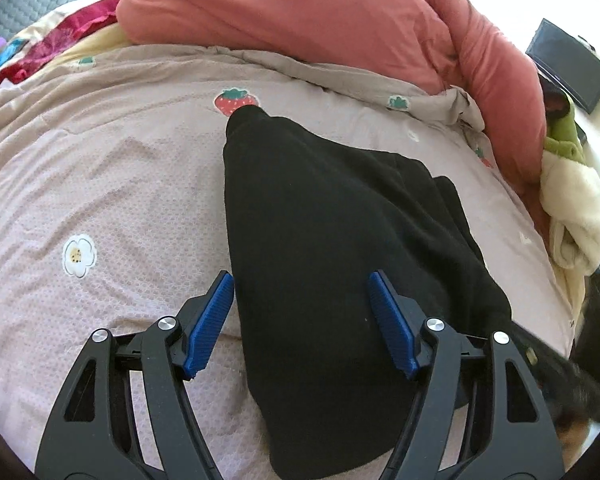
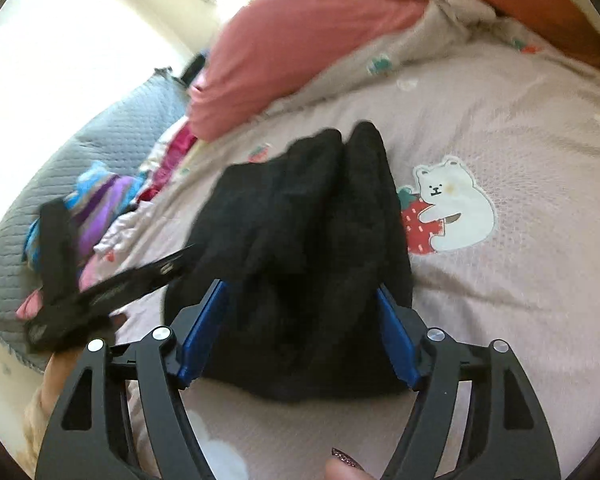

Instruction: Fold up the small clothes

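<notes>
One black fleece garment (image 1: 320, 240) lay on the pink printed quilt (image 1: 100, 184), directly ahead of and between the spread blue pads of the left claw (image 1: 302, 292), which grasped nothing. The right claw (image 2: 302, 300) likewise stood released, its fingers straddling the garment's near edge. No writing was readable.

We find no readable text, label, brand or number in either view. The quilt (image 1: 140, 184) carries only pictures: a strawberry (image 1: 235, 101) and a white flower (image 1: 79, 255) in the left wrist view, and a white bear hugging a strawberry (image 2: 450, 208) in the right wrist view. A small pale mark shows on the dark thing (image 1: 598, 332) at the quilt's right edge, but it is too small for us to read.
</notes>
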A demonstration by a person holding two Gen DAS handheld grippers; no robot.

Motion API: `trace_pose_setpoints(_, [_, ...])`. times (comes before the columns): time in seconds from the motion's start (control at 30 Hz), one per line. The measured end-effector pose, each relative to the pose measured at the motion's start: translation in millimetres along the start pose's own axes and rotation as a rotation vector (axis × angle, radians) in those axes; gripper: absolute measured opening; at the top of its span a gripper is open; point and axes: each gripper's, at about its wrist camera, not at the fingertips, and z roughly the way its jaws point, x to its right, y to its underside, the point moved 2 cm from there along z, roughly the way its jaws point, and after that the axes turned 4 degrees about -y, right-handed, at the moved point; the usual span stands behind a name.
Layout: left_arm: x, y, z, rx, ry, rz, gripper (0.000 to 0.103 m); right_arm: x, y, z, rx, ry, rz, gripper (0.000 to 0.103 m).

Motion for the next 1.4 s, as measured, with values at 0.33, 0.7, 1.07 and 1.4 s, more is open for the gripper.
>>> trace_pose_setpoints(0.33, [3, 3, -6, 0.019, -0.035, 0.054, 0.07, 1, -24, 28, -0.048, -0.037, 0.004, 0.037])
trace_pose_setpoints(0.7, [7, 6, -12, 0.021, -0.023, 0.057, 0.072, -23, -33, 14, 0.006, -0.004, -0.189, 0.018])
trace_pose_setpoints(1.07, [19, 19, -5, -0.008, -0.021, 0.092, 0.08, 8, -18, 29, 0.0, 0.104, -0.172, 0.026])
trace_pose_setpoints(1.4, [16, 28, -5, -0.016, -0.017, 0.085, 0.082, 4, -9, 18, 0.033, 0.2, -0.156, 0.043])
